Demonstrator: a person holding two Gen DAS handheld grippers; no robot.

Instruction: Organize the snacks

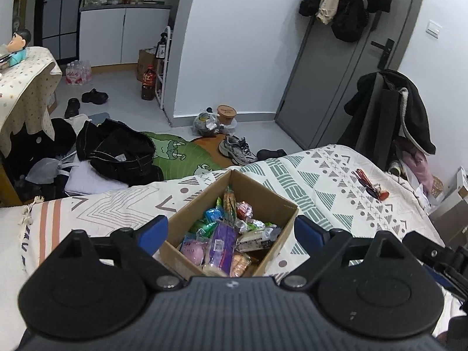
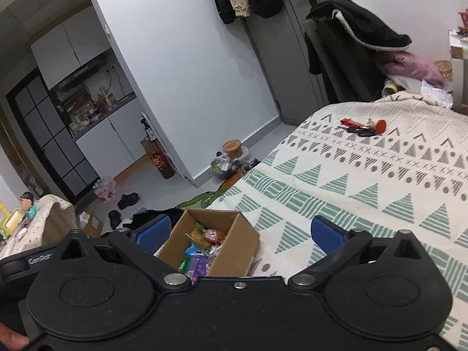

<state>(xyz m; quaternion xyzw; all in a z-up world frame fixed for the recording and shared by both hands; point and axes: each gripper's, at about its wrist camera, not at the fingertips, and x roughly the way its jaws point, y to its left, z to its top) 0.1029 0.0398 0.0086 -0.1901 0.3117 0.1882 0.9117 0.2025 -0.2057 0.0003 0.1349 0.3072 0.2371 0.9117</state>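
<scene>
On the bed (image 2: 365, 181), under its patterned cover, we log the items from largest down.

Item one: cardboard box (image 1: 260, 196), open-topped, standing on the cover near the bed's edge. In the left wrist view it sits directly ahead of our left gripper (image 1: 231, 231); in the right wrist view it lies ahead and to the left of our right gripper (image 2: 238, 231).

Item two: both grippers. Each has its blue pads spread wide with nothing between them. We hold neither snack nor box.

Item three: snacks (image 1: 225, 234), a loose heap of wrapped packets inside the box. A purple packet (image 1: 223, 242) lies on top toward the near side, a pink pouch (image 1: 193, 250) just beside it, and small green, blue and red wrappers farther back. All lie jumbled, with no order we can make out.

Item four: keys (image 2: 361, 130) with a red tag, lying on the cover well apart from the box, toward the far side.

Progress, as we judge it: the snacks are gathered in one box, and we see none loose on the cover. Whether sorting inside the box remains, or whether the job is finished, we cannot tell.
</scene>
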